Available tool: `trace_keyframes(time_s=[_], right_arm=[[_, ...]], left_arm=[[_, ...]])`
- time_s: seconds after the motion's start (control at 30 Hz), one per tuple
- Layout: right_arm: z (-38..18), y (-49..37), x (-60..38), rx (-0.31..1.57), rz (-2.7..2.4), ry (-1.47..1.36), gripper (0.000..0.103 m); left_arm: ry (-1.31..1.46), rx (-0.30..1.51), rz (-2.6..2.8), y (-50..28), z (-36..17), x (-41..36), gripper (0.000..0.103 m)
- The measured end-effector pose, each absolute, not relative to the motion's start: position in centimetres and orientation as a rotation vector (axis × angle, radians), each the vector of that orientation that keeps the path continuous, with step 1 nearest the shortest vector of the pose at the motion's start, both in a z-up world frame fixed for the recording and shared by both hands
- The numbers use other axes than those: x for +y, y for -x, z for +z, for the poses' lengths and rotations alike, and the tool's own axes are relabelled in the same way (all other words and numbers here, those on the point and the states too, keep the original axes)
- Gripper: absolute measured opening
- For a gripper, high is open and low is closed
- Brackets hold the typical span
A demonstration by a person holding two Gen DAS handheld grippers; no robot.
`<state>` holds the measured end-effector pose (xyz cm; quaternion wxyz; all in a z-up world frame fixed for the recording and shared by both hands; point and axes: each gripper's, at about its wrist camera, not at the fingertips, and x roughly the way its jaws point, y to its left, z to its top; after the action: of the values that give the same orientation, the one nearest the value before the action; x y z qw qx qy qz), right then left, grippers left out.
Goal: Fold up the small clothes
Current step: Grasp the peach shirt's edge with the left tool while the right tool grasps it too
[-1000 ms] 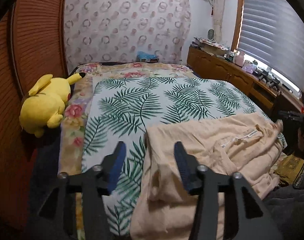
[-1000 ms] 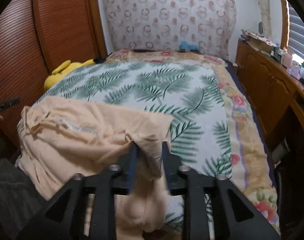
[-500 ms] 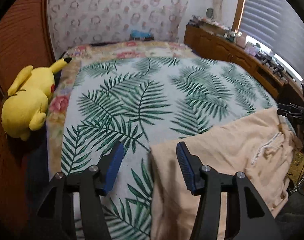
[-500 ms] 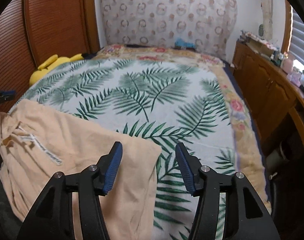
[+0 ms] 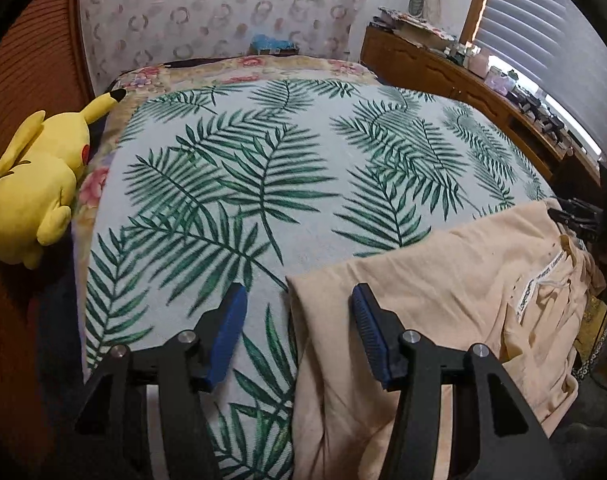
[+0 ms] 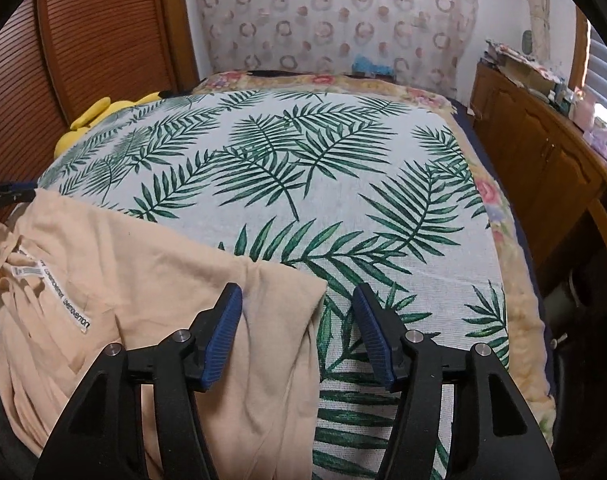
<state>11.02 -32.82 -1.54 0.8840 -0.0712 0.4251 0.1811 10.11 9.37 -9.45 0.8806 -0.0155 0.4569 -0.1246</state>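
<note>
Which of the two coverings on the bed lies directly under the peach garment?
The palm-leaf blanket. The peach garment rests on it; the floral bedspread only shows around its edges.

Both wrist cameras sit close above the near edge of the bed (image 5: pixel 303 168), angled down and looking along it toward the far patterned curtain (image 6: pixel 335 20). The left view hangs over the garment's left corner, the right view over its right corner. Both share the peach garment (image 5: pixel 443 280), the palm-leaf cover and the yellow plush toy (image 5: pixel 35 184).

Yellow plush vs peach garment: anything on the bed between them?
Nothing: only bare leaf-print bedspread lies between the yellow plush and the peach garment, clearest in the left wrist view.
</note>
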Motion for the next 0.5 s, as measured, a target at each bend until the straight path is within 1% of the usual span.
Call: trace_keyframes(time_s=[0.43,0.5], right_arm=[[-1.58,-10.98,-32.88,0.883,0.377,0.149,0.06],[-1.58,-10.95,-32.81,0.883,0.381,0.156,0.06]], left_arm=[[0.008,0.932,-0.248,-9.43,-9.7,8.85,0.053],[-0.01,0.938,-0.252,-9.39,-9.68,8.6,0.047]])
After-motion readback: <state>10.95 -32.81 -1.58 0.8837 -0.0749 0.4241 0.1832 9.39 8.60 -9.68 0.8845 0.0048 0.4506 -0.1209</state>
